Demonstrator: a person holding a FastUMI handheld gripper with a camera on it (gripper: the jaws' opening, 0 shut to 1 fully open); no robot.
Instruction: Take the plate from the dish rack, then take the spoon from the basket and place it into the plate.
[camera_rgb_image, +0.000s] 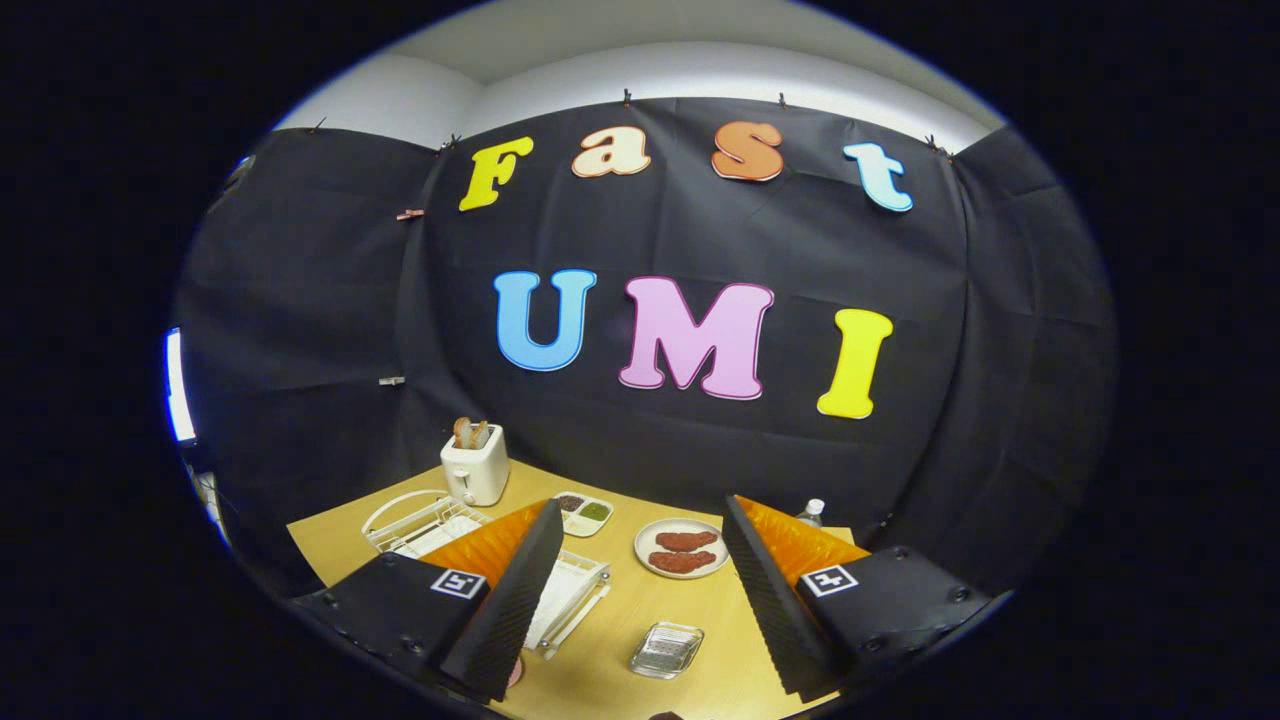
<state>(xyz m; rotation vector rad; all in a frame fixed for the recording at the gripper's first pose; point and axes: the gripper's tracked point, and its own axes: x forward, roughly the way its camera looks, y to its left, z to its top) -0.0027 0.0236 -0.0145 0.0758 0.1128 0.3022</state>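
On my wooden table (640, 610) I see a white toaster (474, 466) with slices of bread (470, 432) standing in its slots, far back near the wall. Beside it sits a small two-part tray (583, 513) holding dark and green fillings. A clear glass dish (667, 649) lies nearer me, and a bottle cap (815, 509) shows farther off.

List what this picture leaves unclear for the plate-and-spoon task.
- Rack, gripper view: the claw's left finger covers part of it; whether a plate stands inside is unclear.
- Spoon and basket: cannot be made out.
- Two-part dish: contents too small to identify.
- Bottle: mostly behind the right finger.
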